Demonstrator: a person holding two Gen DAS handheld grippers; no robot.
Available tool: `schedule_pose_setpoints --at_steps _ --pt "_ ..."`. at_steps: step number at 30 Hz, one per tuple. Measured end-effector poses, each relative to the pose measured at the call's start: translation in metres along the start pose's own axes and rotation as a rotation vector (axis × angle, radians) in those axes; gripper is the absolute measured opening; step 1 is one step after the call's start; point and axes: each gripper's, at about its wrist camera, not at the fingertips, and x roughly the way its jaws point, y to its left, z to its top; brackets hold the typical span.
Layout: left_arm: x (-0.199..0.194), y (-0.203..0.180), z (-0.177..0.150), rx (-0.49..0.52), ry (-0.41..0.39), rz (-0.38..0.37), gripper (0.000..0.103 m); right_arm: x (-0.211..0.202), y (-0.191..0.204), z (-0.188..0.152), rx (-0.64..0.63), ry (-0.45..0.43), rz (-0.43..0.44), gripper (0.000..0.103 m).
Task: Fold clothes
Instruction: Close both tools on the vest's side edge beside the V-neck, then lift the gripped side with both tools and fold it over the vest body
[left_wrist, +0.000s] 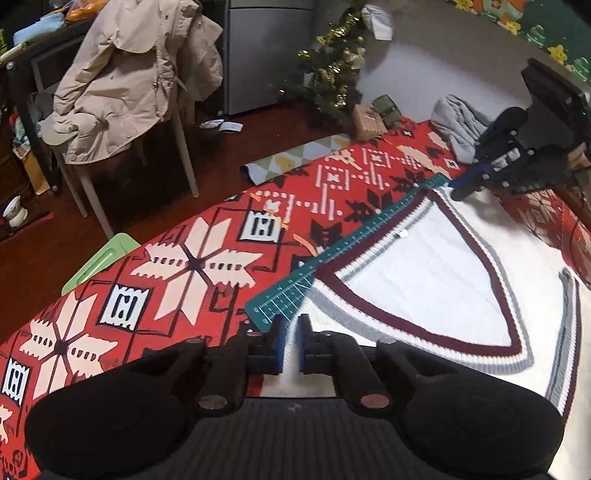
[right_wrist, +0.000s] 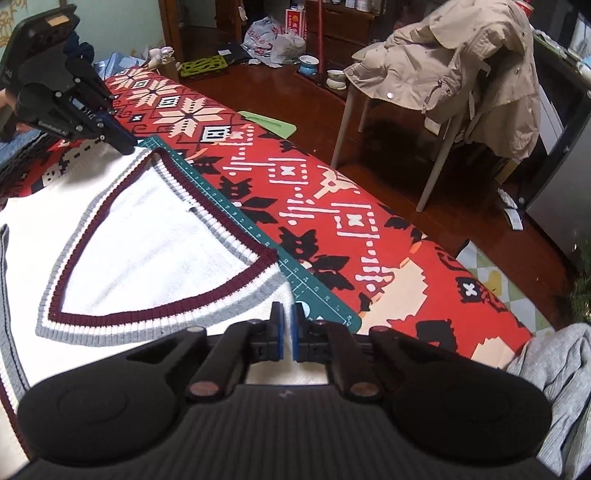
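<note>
Shoulders of the white knitted V-neck vest with maroon and grey ribbed trim (left_wrist: 424, 280) are where both tongs sit, 1 at each end of the neckline, which suits lifting the top edge evenly for a fold. The left tongs (left_wrist: 291, 334) are drawn narrow, their blue pads nipping the white knit at the shoulder corner directly under them; the right tongs (right_wrist: 288, 325) are likewise pinched nearly closed on the opposite shoulder. No earlier picture lets me speak of their motion.

The vest lies flat and face up between the 2 tongs, its V opening pointing back toward the person. Just ahead of both tongs, along the vest's top edge, runs the green ruled cutting mat (left_wrist: 295, 291), probably laid there as a straight guide. Beyond it spreads the red patterned cloth covering the surface (left_wrist: 207, 266). A grey crumpled garment (left_wrist: 458, 125) waits past the right tongs, likely next in line.
</note>
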Motion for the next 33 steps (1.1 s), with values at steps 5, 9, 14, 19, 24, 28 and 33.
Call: schedule_pose_setpoints --at_steps 5,9,14,19,24,28,33 --pt "0.004 0.000 0.003 -0.019 0.004 0.012 0.010 0.002 -0.008 0.001 0.034 0.000 0.003 0.023" --pt "0.004 -0.003 0.005 -0.001 0.019 0.011 0.003 0.003 -0.012 0.000 0.057 -0.002 0.039 0.006" --pt "-0.001 -0.012 0.001 0.018 -0.006 0.032 0.002 0.000 0.000 -0.001 0.031 -0.016 0.001 0.002" --pt "-0.024 -0.019 -0.004 -0.001 -0.080 0.038 0.002 -0.020 0.007 -0.005 0.046 -0.077 -0.027 0.002" --pt "-0.055 -0.037 -0.007 0.020 -0.141 0.049 0.002 -0.051 0.020 -0.011 0.055 -0.141 -0.048 0.002" --pt "-0.086 -0.060 -0.016 0.049 -0.202 0.060 0.002 -0.080 0.038 -0.020 0.051 -0.190 -0.070 0.002" --pt "-0.133 -0.098 -0.041 0.088 -0.291 0.103 0.002 -0.132 0.081 -0.041 0.035 -0.274 -0.102 0.001"
